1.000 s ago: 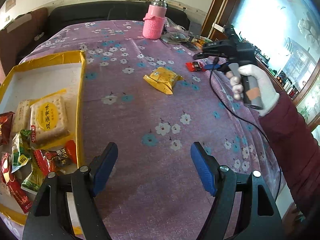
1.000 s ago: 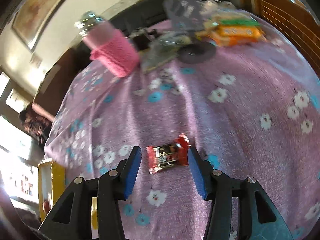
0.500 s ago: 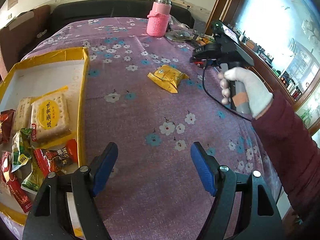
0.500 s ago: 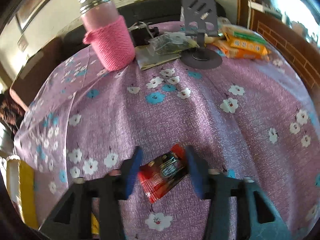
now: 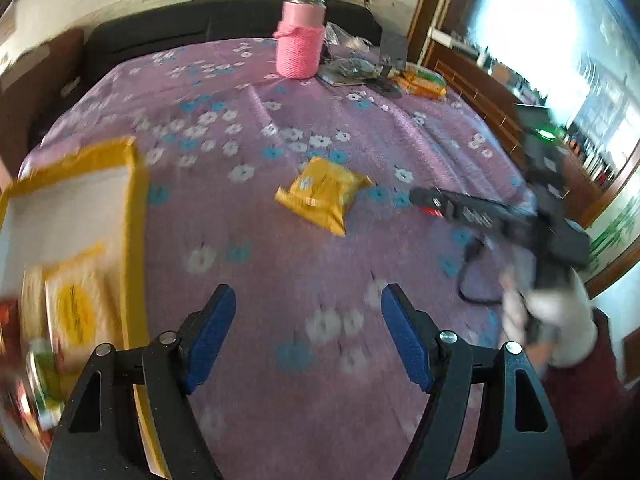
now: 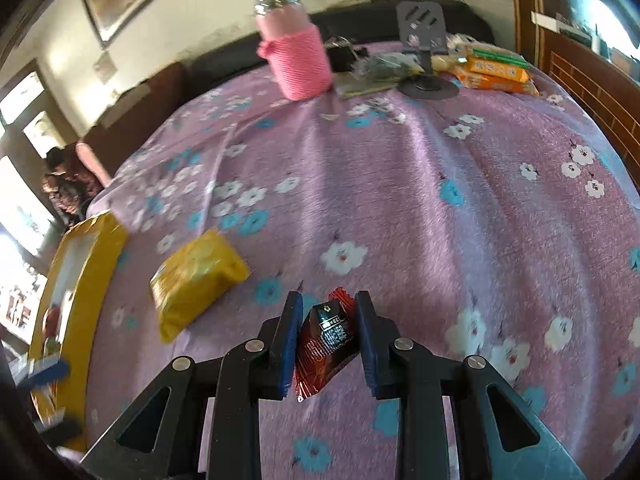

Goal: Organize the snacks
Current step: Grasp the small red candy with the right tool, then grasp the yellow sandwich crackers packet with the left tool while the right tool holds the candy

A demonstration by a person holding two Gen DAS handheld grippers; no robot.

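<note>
A small red snack packet (image 6: 326, 344) sits between the blue pads of my right gripper (image 6: 328, 316), whose jaws are closing and pressing on both its sides. It hangs just above the purple flowered cloth, right of a yellow snack packet (image 6: 196, 276). In the left wrist view the right gripper (image 5: 424, 200) reaches in from the right, close to that yellow packet (image 5: 322, 194). My left gripper (image 5: 308, 320) stands open over bare cloth with nothing between its fingers. The yellow-rimmed box (image 5: 134, 216) with several snacks lies to its left.
A pink knit-covered bottle (image 5: 300, 44) stands at the table's far side, beside a grey phone stand (image 6: 424, 40), crumpled wrappers and orange packets (image 6: 496, 70). A gloved hand (image 5: 556, 320) with a dark red sleeve holds the right gripper. The box rim (image 6: 86, 264) lies left.
The right gripper closed on the red packet and carried it left, toward the yellow packet. The left gripper shifted across the table, still open; the box slid toward the picture's left edge.
</note>
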